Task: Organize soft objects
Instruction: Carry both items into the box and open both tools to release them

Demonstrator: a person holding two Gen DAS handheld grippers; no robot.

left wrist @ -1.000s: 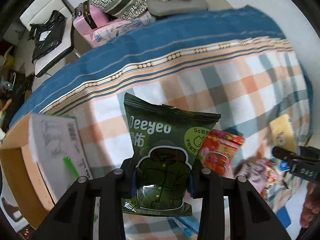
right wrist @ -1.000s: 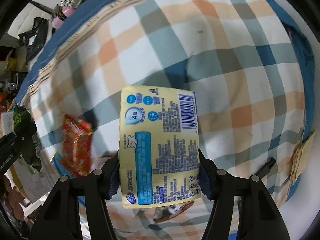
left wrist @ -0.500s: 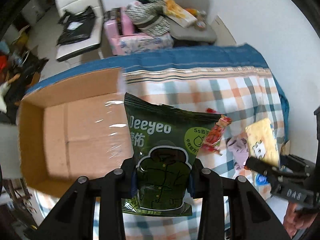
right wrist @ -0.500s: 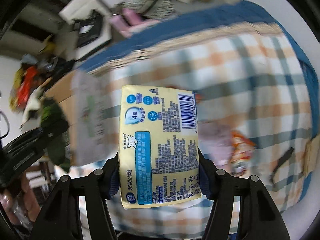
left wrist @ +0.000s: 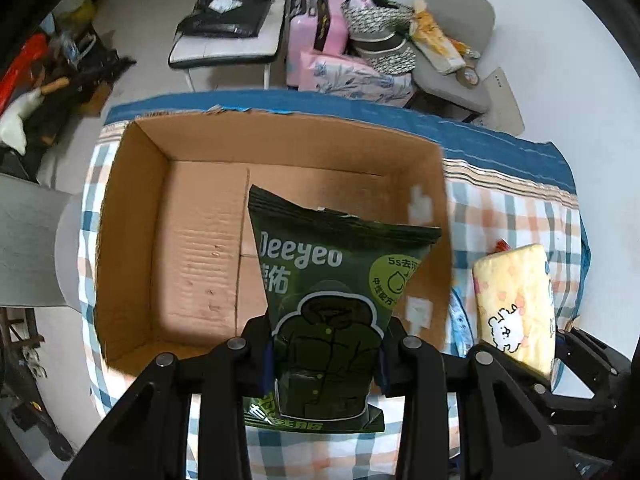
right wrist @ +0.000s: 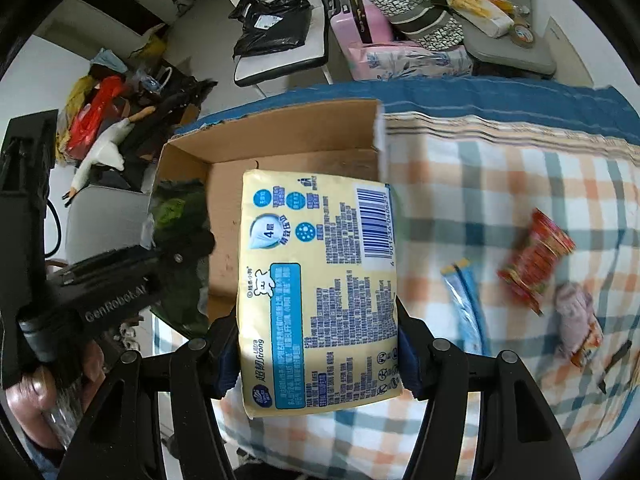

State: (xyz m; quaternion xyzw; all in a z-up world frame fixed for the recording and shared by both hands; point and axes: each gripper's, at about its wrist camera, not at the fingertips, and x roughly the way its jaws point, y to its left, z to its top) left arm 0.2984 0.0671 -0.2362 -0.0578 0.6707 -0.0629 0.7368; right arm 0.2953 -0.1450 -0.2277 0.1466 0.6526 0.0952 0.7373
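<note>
While our left gripper [left wrist: 326, 354] pinches the dark green Deeyeo pouch [left wrist: 334, 308] by its lower half, the pouch hangs above the open cardboard box [left wrist: 132, 240] on the checked blanket [right wrist: 500, 184]. Further right, our right gripper [right wrist: 318, 350] has its fingers clamped on the sides of the yellow tissue pack [right wrist: 318, 284], held over the box's near right corner. Beyond it, a blue sachet [right wrist: 466, 300], a red packet [right wrist: 534, 254] and a pale lilac soft item [right wrist: 574, 312] lie on the blanket.

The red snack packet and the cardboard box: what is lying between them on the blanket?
In the right wrist view, a blue packet lies on the checked blanket between the cardboard box and the red snack packet.
</note>
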